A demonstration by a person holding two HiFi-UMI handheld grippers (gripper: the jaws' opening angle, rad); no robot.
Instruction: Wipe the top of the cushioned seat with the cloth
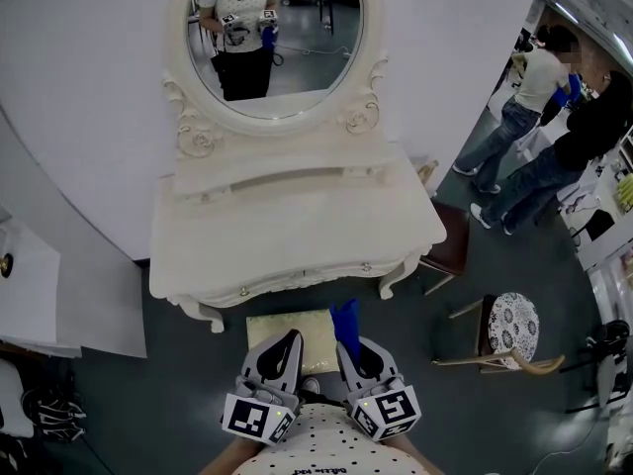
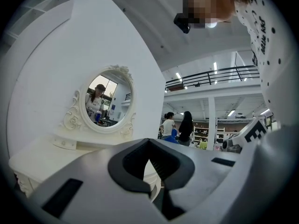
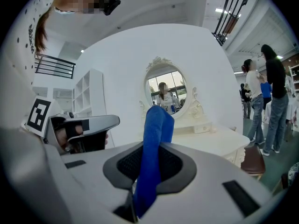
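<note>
Cloth (image 1: 345,325): blue, sticking out past the right gripper's tips, sitting lower centre of the head view and overlapping the right corner of the seat there. In the right gripper view (image 3: 156,134) it is standing up mid-frame as a folded strip.
Right gripper (image 1: 364,352): clenching the cloth between its pads, jaws (image 3: 145,171) pressing together on the fabric.
Left gripper (image 1: 289,344): pinched closed with nothing between the pads; its own view (image 2: 156,171) is showing the pads meeting at a thin seam.
Pose: both tools are being held close to the person's torso at the bottom centre of the head view. They are lying side by side, tips aiming up-frame toward the dressing table, marker cubes nearest the body. Both gripper views are looking across at the table and mirror rather than down.
Cushioned seat (image 1: 287,327): cream rectangle lying just below the table's front edge, lower centre, with both gripper tips overlapping its near edge. No view is showing the cloth touching it.
Dressing table (image 1: 297,236): white and ornate, filling the frame centre.
Mirror (image 1: 275,38): oval, top centre, reflecting the person holding both tools.
Patterned chair (image 1: 512,327): standing right of centre, well apart from the seat.
Bystanders (image 1: 539,97): two people standing at upper right.
</note>
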